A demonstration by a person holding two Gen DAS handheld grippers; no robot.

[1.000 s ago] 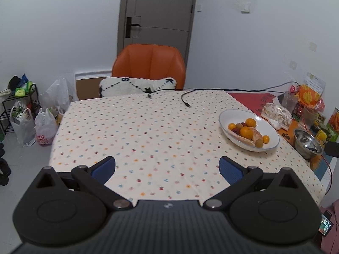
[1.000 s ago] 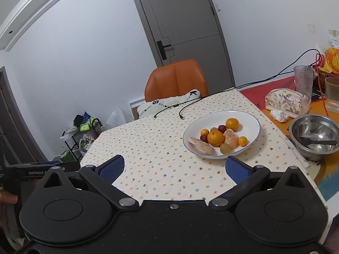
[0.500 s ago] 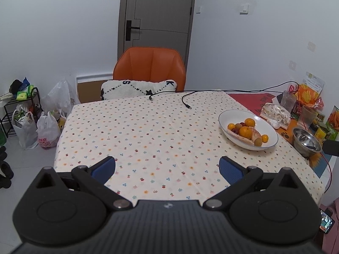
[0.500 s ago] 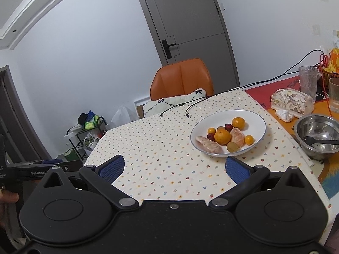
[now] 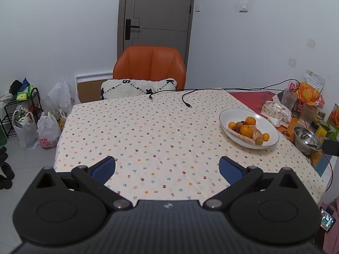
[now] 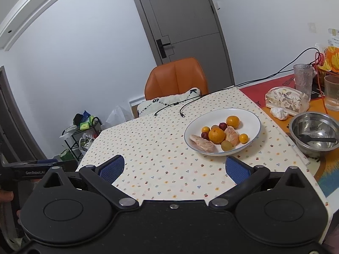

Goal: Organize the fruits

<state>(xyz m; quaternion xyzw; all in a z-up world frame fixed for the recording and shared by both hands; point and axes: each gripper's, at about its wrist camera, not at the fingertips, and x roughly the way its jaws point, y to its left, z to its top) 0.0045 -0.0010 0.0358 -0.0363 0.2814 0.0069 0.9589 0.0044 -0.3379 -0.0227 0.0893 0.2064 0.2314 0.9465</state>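
From the left wrist view, the left gripper point(image 5: 167, 166) hangs above the near edge of the table covered in a cream cloth dotted with small flowers point(image 5: 148, 131), its blue-padded fingers point(image 5: 103, 168) spread wide with nothing between them. The shallow white oval plate with a thin dark rim point(image 5: 273, 136) sits at about two o'clock from this gripper, well apart from it, and all the fruits point(image 5: 246, 130) in sight lie heaped in it: oranges, small dark red ones, a greenish one and peeled segments. From the right wrist view, the right gripper point(image 6: 174, 169) is likewise released and holds nothing, and the plate lies near it at about one o'clock; a large round orange point(image 6: 216, 135) sits in the middle of the pile, with a peeled mandarin point(image 6: 232, 134) touching it on one side and a pale peeled piece point(image 6: 202, 144) towards the plate's near rim. A steel bowl with a black spoon point(image 6: 313, 134) stands at three o'clock, beside the plate. No fruit lies loose on the cloth. This would fit fruit already gathered into the plate as well as a heap waiting to be sorted out of it, so I cannot judge which step is in hand; either gripper is free to reach.
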